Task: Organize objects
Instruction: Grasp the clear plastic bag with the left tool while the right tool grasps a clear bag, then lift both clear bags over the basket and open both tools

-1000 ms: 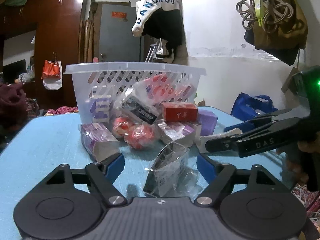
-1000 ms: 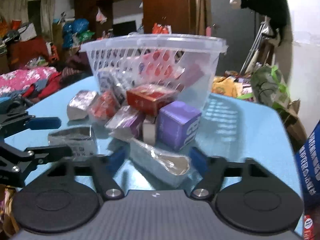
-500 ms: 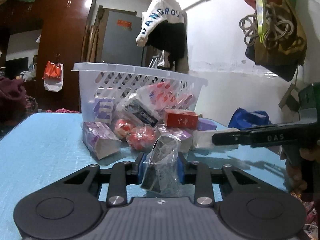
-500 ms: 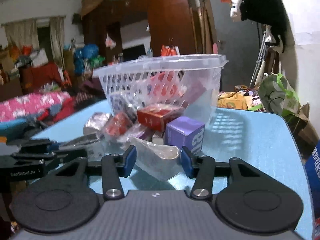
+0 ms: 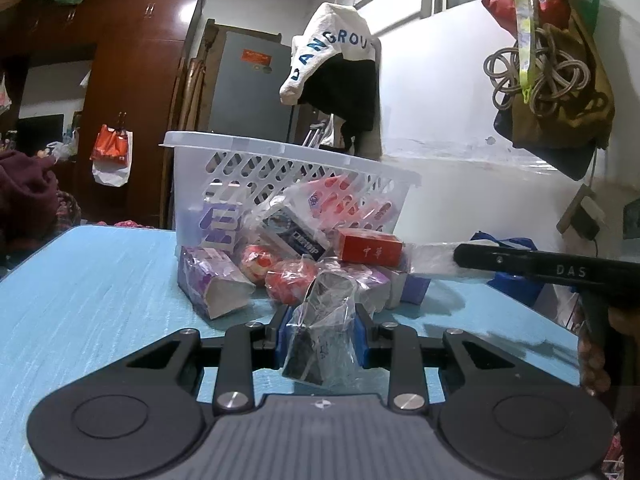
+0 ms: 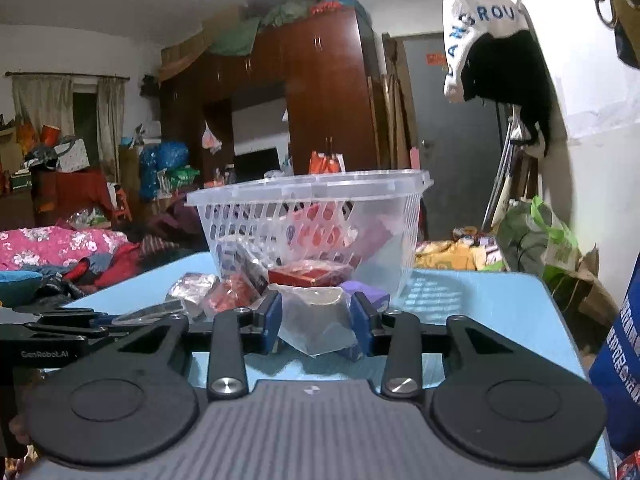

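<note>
A white slotted basket [image 5: 288, 156] stands on the blue table [image 5: 80, 300] with wrapped packets inside. A pile lies in front of it: a red box [image 5: 370, 250], a purple box [image 5: 212, 280] and red round packets [image 5: 288, 280]. My left gripper [image 5: 322, 332] is shut on a dark packet in clear wrap [image 5: 320, 344]. My right gripper [image 6: 316, 318] has its jaws closing, and their pads press a clear-wrapped white packet [image 6: 316, 320]. In the left wrist view the right gripper [image 5: 460, 260] carries that packet [image 5: 432, 262] beside the red box. The basket [image 6: 308, 186] is straight ahead in the right wrist view, the left gripper [image 6: 160, 314] low at left.
A blue bag [image 5: 516, 276] sits past the table's right edge and shows close by as the blue bag [image 6: 620, 360]. Bags [image 5: 552, 92] hang on the wall at right. Bare table [image 6: 480, 312] lies right of the basket.
My left gripper shut on the dark wrapped packet. The right jaws drew in onto the white packet, which came up off the table. Both views tilted upward.
</note>
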A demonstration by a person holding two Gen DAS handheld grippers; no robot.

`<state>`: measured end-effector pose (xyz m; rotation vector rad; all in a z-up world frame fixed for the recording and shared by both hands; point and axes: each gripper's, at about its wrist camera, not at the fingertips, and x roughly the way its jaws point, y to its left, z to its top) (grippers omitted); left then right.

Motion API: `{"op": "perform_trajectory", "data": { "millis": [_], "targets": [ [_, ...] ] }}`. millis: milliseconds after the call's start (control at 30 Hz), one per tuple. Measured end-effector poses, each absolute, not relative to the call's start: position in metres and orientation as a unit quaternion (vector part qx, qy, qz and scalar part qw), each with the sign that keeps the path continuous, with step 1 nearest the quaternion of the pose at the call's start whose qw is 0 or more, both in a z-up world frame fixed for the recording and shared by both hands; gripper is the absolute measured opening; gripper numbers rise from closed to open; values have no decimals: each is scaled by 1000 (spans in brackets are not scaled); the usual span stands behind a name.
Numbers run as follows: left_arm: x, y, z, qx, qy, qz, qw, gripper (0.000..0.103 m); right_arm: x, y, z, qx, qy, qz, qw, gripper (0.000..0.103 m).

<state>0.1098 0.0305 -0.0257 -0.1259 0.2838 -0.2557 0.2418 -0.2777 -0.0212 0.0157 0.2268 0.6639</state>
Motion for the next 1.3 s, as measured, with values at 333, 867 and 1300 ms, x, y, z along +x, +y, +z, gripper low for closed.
{"op": "perform_trajectory", "data": {
  "millis": [333,867,1300],
  "targets": [
    [117,51,36,-76,81,-138,984,35,231,-279,31,43,35,341,938,39],
    [267,52,120,-74,163,-59,982,36,371,-196,93,0,153,251,956,37],
    [284,54,97,-59,207,-69,974,80,363,-192,90,-30,165,227,959,86]
  ]
}}
